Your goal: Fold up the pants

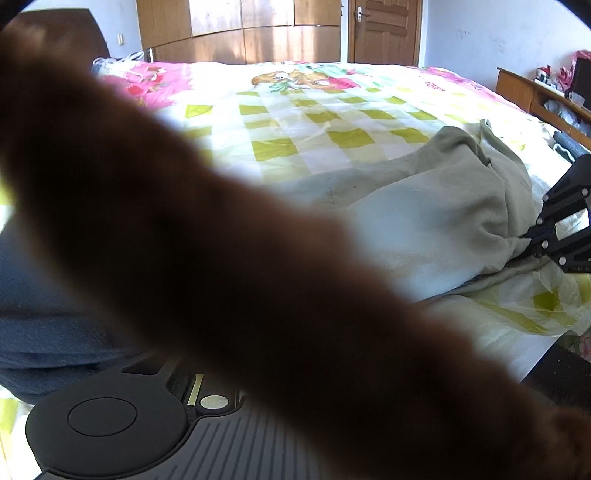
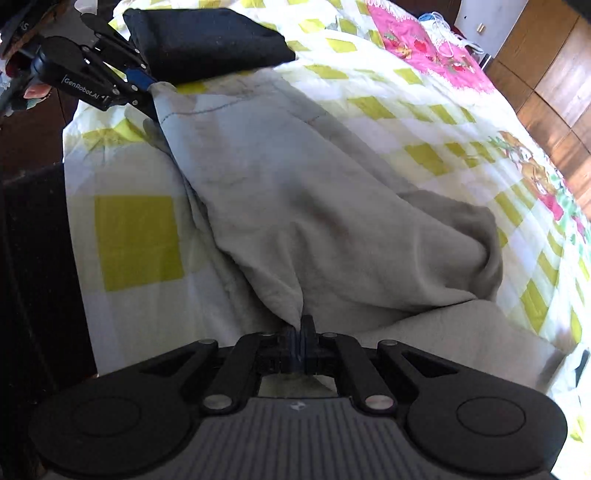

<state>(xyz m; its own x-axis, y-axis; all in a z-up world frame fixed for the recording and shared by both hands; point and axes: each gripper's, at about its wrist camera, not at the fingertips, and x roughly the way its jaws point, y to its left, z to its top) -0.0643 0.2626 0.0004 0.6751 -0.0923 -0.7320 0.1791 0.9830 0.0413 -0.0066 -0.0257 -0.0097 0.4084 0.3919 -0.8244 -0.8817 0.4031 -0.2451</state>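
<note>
Sunlit bedding with yellow-green checks covers the bed (image 2: 136, 240), and the grey pants (image 2: 295, 192) lie across it near the bed's edge, stretched between the two claws. Beyond the pants the quilt is free and wide, up to the wooden wardrobe (image 1: 240, 33) and the door (image 1: 384, 29) at the far wall; a pink printed border (image 2: 436, 48) runs along that far part.

The right gripper (image 2: 301, 345) is clenched on a bunched edge of the pants; the cloth rises straight out from between its fingertips. Left of this claw the bed ends quickly and a dark drop begins, so there is little room on that side.

The left gripper (image 2: 142, 83) is far ahead and to the left of the right one, at the other corner of the pants. Its blue pads (image 2: 138, 79) pinch that corner. On its black body the white writing "GenRobot.AI" can be read. Just behind it rests a folded dark garment (image 2: 207, 40).

In the left wrist view a blurred brown shape (image 1: 258, 277) covers most of the lens.
</note>
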